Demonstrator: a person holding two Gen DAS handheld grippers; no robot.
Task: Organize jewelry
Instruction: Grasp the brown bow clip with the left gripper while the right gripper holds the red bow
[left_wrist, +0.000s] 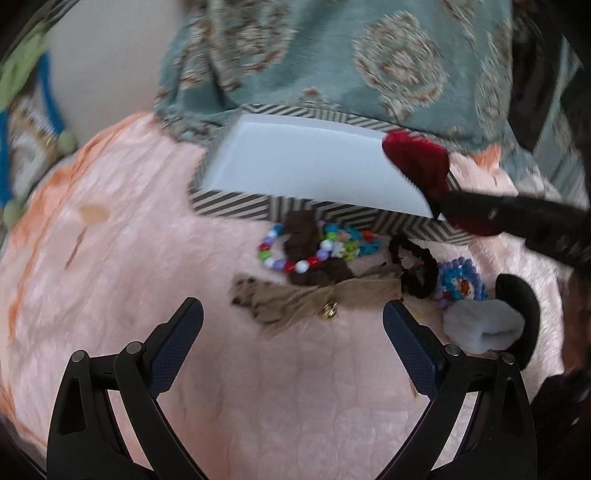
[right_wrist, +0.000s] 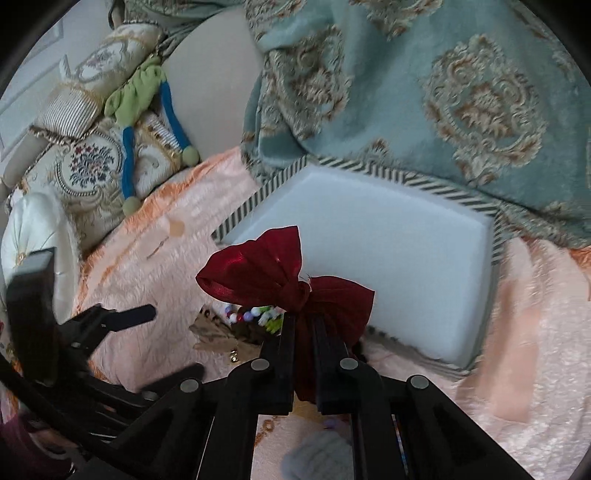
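A striped box (left_wrist: 236, 206) with a white inside (right_wrist: 388, 258) lies on pink plush fabric. My right gripper (right_wrist: 303, 321) is shut on a dark red bow (right_wrist: 266, 269) and holds it over the box's near edge; the bow also shows in the left wrist view (left_wrist: 417, 157). My left gripper (left_wrist: 293, 314) is open and empty above the fabric. In front of it lie a tan bow with a small bell (left_wrist: 306, 299), a multicoloured bead bracelet (left_wrist: 295, 254), a brown scrunchie (left_wrist: 303, 236), a black scrunchie (left_wrist: 417, 273) and a blue bead bracelet (left_wrist: 460, 282).
A grey fluffy piece on a black headband (left_wrist: 484, 328) lies at the right. A teal patterned blanket (right_wrist: 443, 92) lies behind the box. Embroidered cushions (right_wrist: 92, 162) and a green-and-blue soft toy (right_wrist: 140, 92) sit at the far left.
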